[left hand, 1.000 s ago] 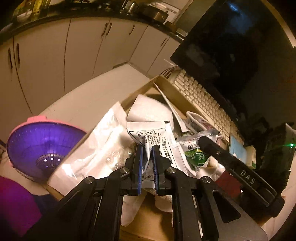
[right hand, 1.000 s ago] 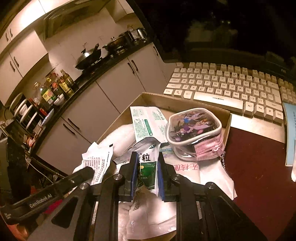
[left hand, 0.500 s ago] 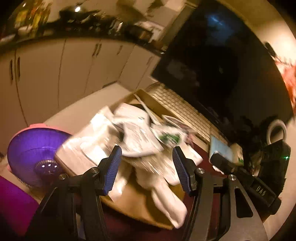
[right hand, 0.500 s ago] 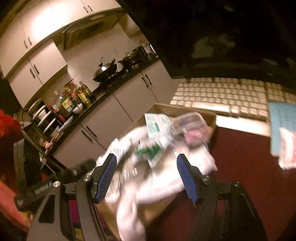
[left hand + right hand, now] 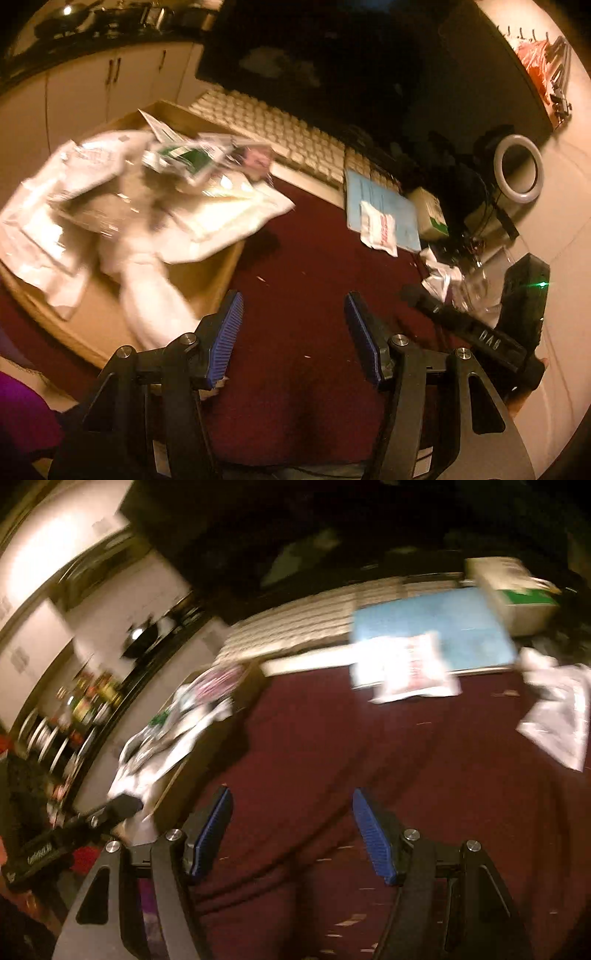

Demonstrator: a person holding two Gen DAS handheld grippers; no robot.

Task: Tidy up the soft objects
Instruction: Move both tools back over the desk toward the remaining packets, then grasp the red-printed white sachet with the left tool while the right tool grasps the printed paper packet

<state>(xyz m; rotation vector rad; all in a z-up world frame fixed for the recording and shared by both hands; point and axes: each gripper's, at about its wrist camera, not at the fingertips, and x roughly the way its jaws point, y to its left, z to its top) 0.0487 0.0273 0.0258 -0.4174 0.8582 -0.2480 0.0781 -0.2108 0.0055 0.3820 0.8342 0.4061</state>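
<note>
keyboard (image 5: 295, 136) far centre | dark monitor (image 5: 369, 55) behind | ring light (image 5: 519, 168) far right | cabinets (image 5: 92, 81) far left

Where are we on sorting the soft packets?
Done: a heap of packets lies in the cardboard box. In hand: nothing; left gripper and right gripper are both open over the red mat. Left: the red-print packet on the blue sheet and the crumpled bag.
</note>
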